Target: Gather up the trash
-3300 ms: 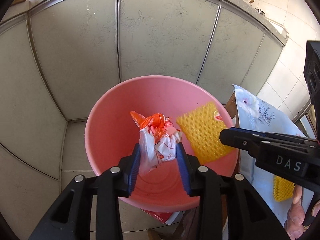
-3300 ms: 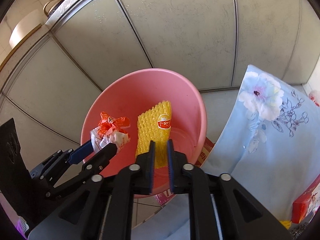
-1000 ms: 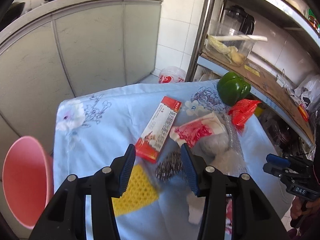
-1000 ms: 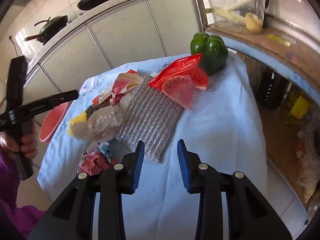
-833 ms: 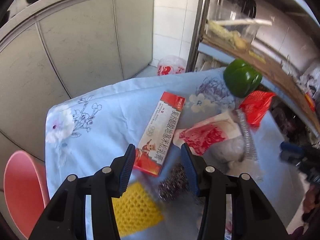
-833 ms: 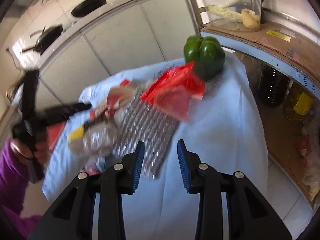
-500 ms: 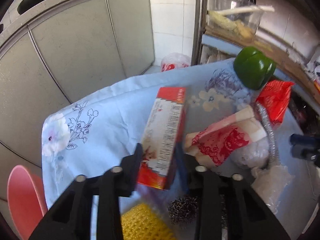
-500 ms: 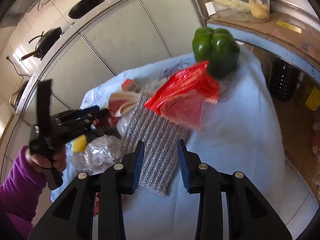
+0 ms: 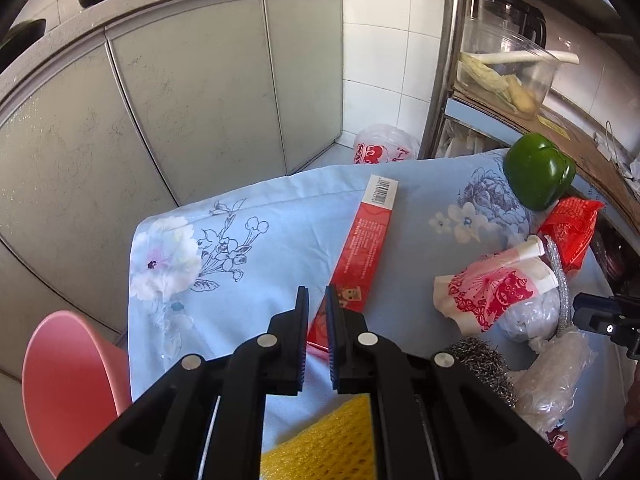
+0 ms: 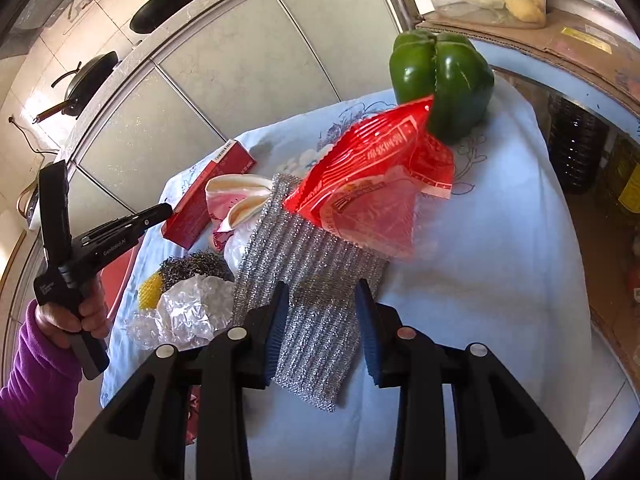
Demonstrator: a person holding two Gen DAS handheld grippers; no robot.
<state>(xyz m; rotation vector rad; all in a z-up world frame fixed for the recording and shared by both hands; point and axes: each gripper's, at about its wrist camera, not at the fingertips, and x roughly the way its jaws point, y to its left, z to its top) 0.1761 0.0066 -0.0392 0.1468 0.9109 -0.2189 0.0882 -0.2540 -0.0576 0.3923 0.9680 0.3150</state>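
My left gripper is shut on the near end of a long red carton, which lies on the blue flowered cloth; it also shows in the right wrist view. My right gripper is open and empty over a silver mesh scouring cloth. A red snack wrapper lies just beyond it. The pink bin stands at the lower left, beside the table.
A green pepper, a red-and-white paper bag, a steel wool ball, crumpled clear plastic and a yellow foam net lie on the cloth. Grey cabinets stand behind; a shelf with a clear box is on the right.
Both grippers dropped their trash in the pink bin and swung to the table. My left gripper closed on the red carton. My right gripper moved closer over the silver mesh, still open.
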